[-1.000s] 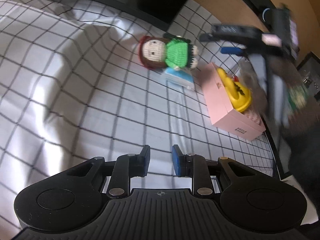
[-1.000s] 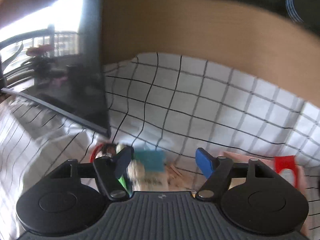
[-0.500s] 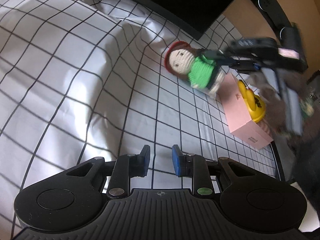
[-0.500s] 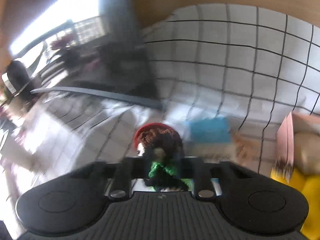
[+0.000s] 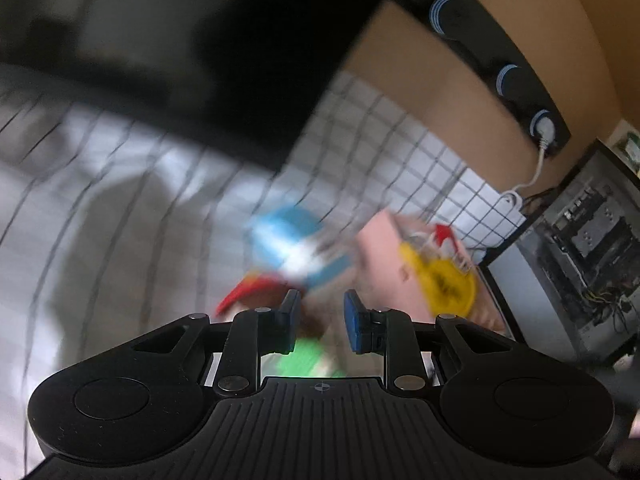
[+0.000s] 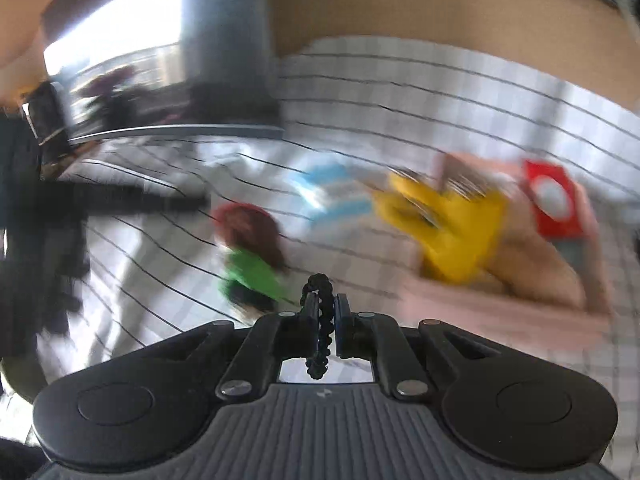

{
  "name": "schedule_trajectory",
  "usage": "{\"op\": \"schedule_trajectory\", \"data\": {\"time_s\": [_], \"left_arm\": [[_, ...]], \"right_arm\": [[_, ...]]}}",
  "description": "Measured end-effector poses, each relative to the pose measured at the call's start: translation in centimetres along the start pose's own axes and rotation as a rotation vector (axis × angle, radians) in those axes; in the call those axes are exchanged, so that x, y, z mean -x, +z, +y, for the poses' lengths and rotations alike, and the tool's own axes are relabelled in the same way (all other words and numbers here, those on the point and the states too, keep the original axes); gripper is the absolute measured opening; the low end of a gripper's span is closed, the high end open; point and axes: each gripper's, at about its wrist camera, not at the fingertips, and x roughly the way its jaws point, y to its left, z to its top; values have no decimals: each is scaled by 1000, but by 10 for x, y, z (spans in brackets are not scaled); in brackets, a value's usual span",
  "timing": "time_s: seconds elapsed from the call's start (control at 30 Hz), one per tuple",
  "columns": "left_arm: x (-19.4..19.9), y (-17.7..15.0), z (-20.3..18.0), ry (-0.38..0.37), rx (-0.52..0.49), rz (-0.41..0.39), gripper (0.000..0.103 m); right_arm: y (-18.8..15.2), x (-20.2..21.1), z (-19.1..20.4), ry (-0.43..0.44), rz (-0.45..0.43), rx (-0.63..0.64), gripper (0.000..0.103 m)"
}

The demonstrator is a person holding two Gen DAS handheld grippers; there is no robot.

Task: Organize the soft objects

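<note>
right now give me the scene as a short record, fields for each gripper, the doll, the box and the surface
right gripper: shut on a black braided cord
left gripper: jaws apart, nothing between them
doll: red hat, green top, lying on the cloth, blurred
pink box: holds a yellow toy
surface: white checked cloth

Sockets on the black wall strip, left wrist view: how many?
3 visible, in a diagonal line on the black strip: upper socket, middle socket, lower socket with a white plug in it. More may sit beyond the frame edge.
</note>
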Motion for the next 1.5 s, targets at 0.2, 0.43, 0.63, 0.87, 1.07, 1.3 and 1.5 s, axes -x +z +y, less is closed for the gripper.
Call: {"op": "schedule_trajectory", "data": {"time_s": [0.2,0.43,0.63,0.87,1.07,1.3,1.5], "left_arm": [[-91,43,-60,12,-192,74,26],[-206,61,-78,243,-353,174,26],[-239,52,-60,282,-404,255,34],[-188,22,-46,198,-402,320,29],[-124,-28,-41,101,-369,361,29],[-64,-74,-52,154,-278,238,29],[-59,-101,-66,147,-232,202,29]], "right_arm": [[-40,20,-38,-86,-12,-107,7],[-79,45,-61,-145,-32,-139,7],[-97,54,-90,-179,-6,-211,7],[-99,52,-103,-154,9,-191,7],[-93,42,-100,-103,19,-137,8],[-97,23,-104,-133,44,-78,18],[-113,15,-115,-168,100,-114,63]]}}
